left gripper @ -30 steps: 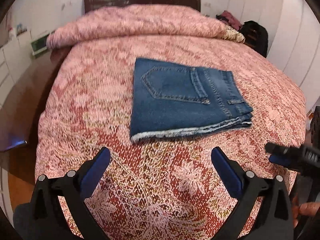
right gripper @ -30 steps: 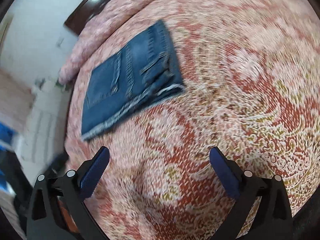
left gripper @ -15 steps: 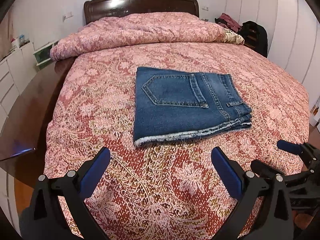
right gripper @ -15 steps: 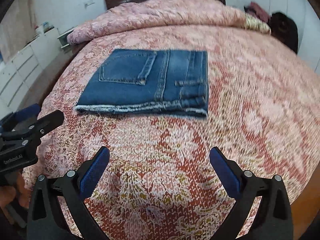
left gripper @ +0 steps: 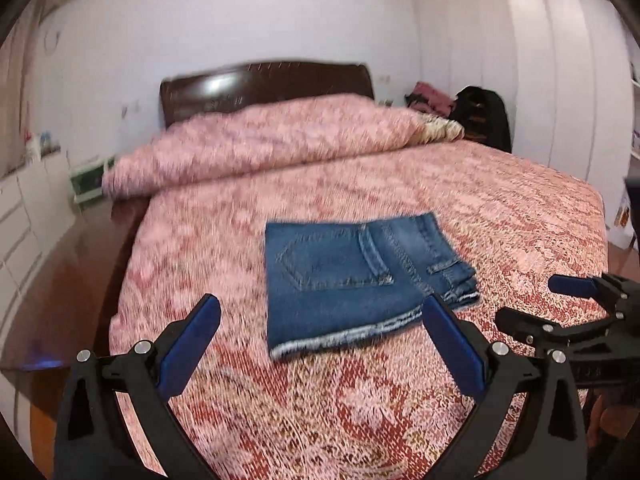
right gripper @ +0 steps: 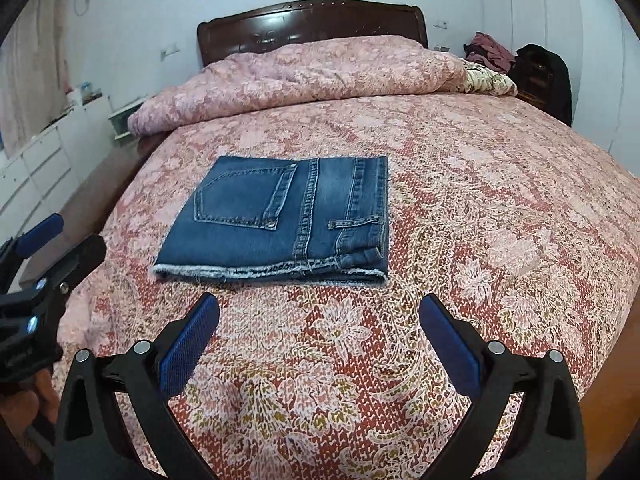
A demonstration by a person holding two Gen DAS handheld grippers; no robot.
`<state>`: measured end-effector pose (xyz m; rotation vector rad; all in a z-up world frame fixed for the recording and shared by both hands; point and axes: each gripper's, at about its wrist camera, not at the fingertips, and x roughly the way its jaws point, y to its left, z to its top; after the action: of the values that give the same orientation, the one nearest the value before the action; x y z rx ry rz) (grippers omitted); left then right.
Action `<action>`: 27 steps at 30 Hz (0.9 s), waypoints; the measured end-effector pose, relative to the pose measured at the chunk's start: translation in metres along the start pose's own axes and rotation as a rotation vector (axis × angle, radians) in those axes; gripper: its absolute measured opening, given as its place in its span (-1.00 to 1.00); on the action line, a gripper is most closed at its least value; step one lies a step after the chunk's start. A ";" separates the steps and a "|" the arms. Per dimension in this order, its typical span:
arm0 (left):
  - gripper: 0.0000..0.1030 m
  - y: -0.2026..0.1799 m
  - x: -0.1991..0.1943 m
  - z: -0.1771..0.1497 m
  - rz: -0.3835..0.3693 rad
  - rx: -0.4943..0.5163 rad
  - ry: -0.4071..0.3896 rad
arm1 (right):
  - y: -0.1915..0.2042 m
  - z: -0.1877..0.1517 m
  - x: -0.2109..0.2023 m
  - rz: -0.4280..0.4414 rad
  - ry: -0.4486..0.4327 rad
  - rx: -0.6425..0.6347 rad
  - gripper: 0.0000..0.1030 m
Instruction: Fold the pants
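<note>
Blue denim pants (left gripper: 360, 272) (right gripper: 288, 216) lie folded into a flat, compact rectangle on the pink patterned bedspread (right gripper: 480, 208), back pocket up, frayed hem edge toward me. My left gripper (left gripper: 320, 332) hangs open above the bedspread just short of the hem, nothing between its fingers. My right gripper (right gripper: 318, 334) is open and empty too, a little in front of the pants. Each gripper shows at the edge of the other's view: the right gripper (left gripper: 576, 312) at the right, the left gripper (right gripper: 40, 264) at the left.
A rolled pink duvet (right gripper: 304, 76) lies across the head of the bed below the dark wooden headboard (right gripper: 312, 20). White drawers (right gripper: 40, 160) line the left wall. Dark clothes and a black bag (right gripper: 540, 76) sit at the far right, beside white wardrobes (left gripper: 560, 80).
Both grippers have lifted and drawn back from the pants, so more of the room and headboard shows. The folded pants have not moved. Both jaws stay open.
</note>
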<state>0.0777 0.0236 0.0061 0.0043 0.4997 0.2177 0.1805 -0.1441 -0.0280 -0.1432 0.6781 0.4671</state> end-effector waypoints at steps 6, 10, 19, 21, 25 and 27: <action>0.96 -0.014 -0.012 -0.001 -0.039 0.085 -0.115 | -0.002 0.004 -0.014 -0.002 -0.093 0.002 0.93; 0.96 -0.017 -0.017 -0.001 -0.054 0.096 -0.167 | 0.000 0.006 -0.024 -0.009 -0.168 -0.015 0.93; 0.96 -0.006 -0.015 -0.004 -0.070 0.005 -0.196 | 0.002 0.008 -0.034 -0.017 -0.232 -0.028 0.93; 0.96 -0.002 -0.014 -0.005 -0.073 -0.017 -0.200 | 0.001 0.008 -0.035 -0.014 -0.239 -0.022 0.93; 0.96 0.000 -0.014 -0.006 -0.075 -0.038 -0.217 | 0.000 0.007 -0.038 0.006 -0.264 -0.021 0.93; 0.96 0.001 -0.013 -0.008 -0.078 -0.037 -0.219 | 0.001 0.007 -0.041 0.015 -0.284 -0.032 0.93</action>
<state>0.0627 0.0210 0.0055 -0.0271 0.2765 0.1477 0.1557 -0.1565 0.0035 -0.0994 0.3943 0.5018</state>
